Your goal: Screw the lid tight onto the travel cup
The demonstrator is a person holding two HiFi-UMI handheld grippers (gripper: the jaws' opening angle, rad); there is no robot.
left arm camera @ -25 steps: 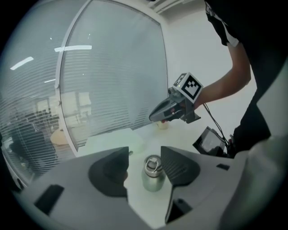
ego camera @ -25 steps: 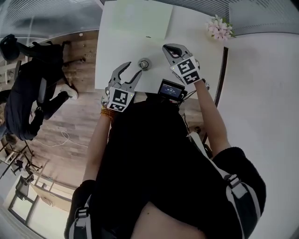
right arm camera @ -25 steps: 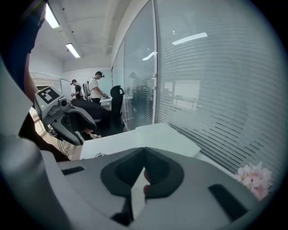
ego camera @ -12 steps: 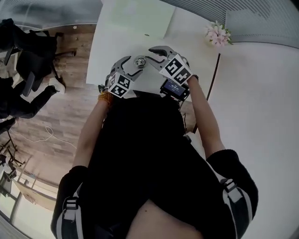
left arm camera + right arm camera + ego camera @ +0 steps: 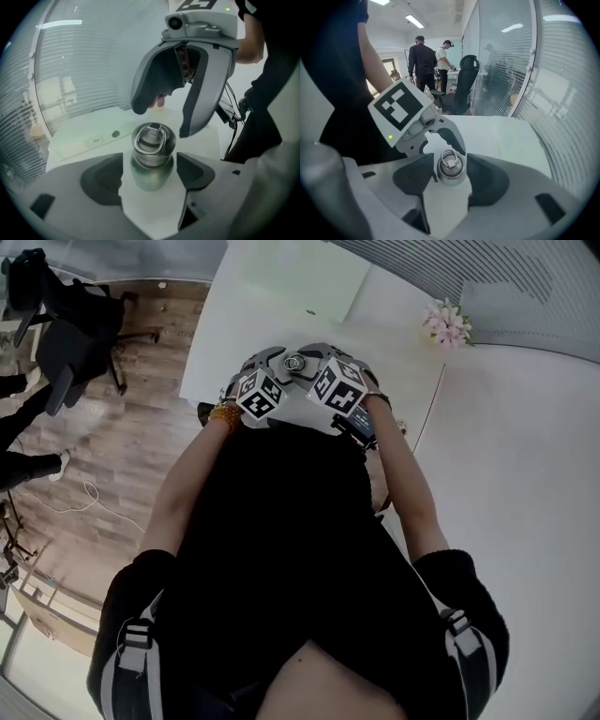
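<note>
Travel cup upright on table, upper centre of frame, left hand-held gripper and right hand-held gripper angled down, jaws just opening, apart around it

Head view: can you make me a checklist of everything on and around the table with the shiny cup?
Surface: white table, mostly bare.
Job's things: steel travel cup stands upright, with its lid and ring handle on top.
Clutter: pale green sheet; pink flowers at the far corner.
Grippers: left gripper is open around the cup's body; right gripper is open around the lid. Both have just been opening, and the pads are not pressing.
Cables: thin cable on the wood floor; black wires beside the table.
Surroundings: office chair, glass wall with blinds, two people standing far off.
</note>
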